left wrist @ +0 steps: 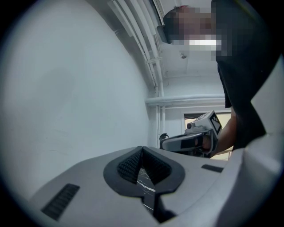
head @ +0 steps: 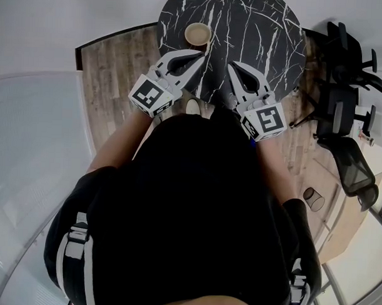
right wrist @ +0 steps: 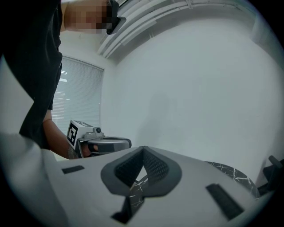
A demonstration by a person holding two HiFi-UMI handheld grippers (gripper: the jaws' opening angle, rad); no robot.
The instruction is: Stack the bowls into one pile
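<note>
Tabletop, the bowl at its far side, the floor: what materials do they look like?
Tabletop: black with white veins, so marble or a marble-print laminate; faint sheen. Bowl: uniform tan, matte, no glare; wood, bamboo or plastic, can't tell which. Floor: brown planks with visible grain, so wood or wood-look vinyl.
</note>
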